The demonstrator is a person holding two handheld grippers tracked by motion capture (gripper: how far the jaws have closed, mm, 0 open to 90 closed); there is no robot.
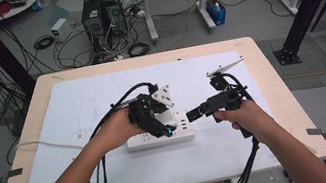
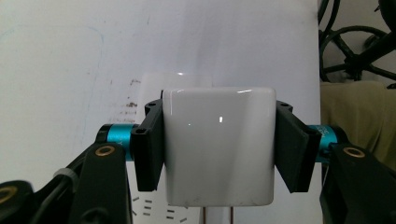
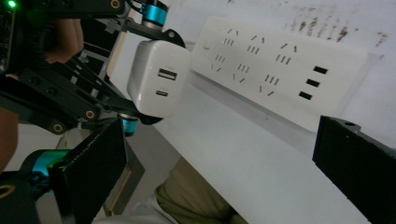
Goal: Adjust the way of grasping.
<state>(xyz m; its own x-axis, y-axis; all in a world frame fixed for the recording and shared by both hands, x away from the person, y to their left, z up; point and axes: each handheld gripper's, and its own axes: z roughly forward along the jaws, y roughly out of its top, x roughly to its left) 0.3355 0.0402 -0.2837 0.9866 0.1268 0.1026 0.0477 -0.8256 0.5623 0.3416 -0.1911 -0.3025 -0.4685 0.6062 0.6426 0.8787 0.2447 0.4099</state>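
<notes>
**Operator:** On the white mat (image 1: 77,106) covering the table (image 1: 36,159), I have the white power strip (image 1: 160,136) lying flat near the middle, sockets up. My left gripper (image 1: 165,130) hangs just over its top face, between my two hands.

**Observer:** What is the left one carrying?

**Operator:** A white USB charger (image 2: 218,145), a rounded cube. In the left gripper view both black pads sit flat against its two opposite sides, so the jaws are clamped on it. Two metal prongs (image 2: 218,215) poke out of its lower edge, and I see socket slots of the strip beneath them. Whether the prongs touch the strip I cannot tell.

**Observer:** And the right gripper?

**Operator:** My right gripper (image 1: 193,114) points leftward at the strip's right end. In the right gripper view its two black jaws stand wide apart with nothing between them. Beyond them I see the charger's face with its two ports, held beside the strip's rows of sockets.
</notes>
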